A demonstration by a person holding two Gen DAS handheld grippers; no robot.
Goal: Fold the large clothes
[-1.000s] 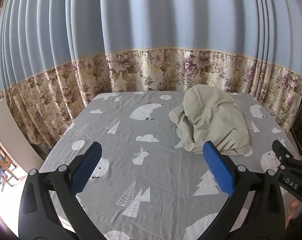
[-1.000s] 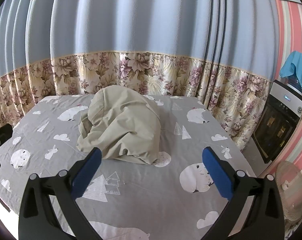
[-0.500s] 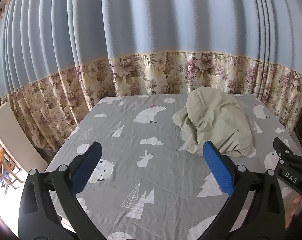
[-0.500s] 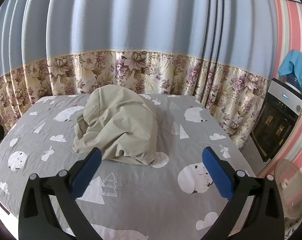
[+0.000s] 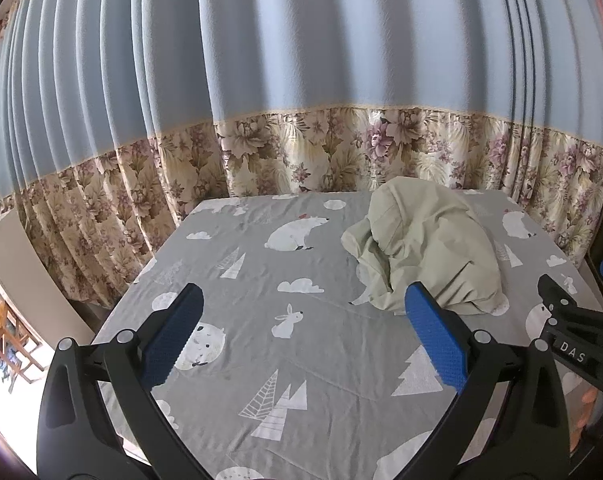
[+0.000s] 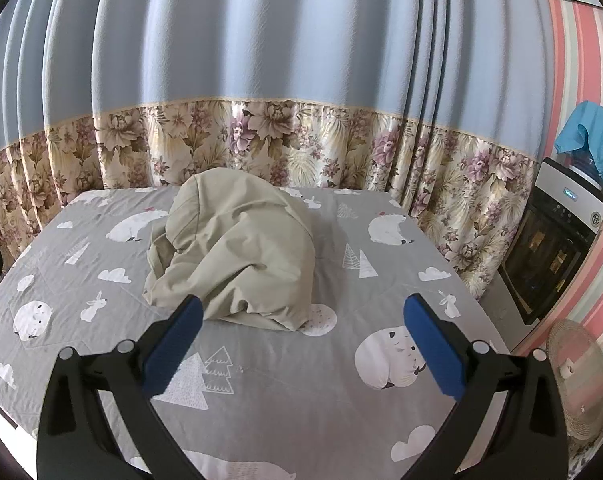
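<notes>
Both my wrist cameras look from the bed's [image 5: 329, 364] near edge toward the curtain [image 6: 285, 60]; both show the garment [image 6: 241, 248].

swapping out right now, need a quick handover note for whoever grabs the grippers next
Left gripper: open, empty, held above the near part of the bed, apart from the garment.
Right gripper: open, empty, aimed at the garment from the near side, not touching it.
Garment: pale green, lying in a crumpled heap toward the far middle of the bed, near the curtain.
Done: nothing visible; no fold made, nothing spread out.
Left: grasp the garment, spread it flat on the bed, then fold it. Edges and sleeves are hidden in the heap, so find them first.
</notes>
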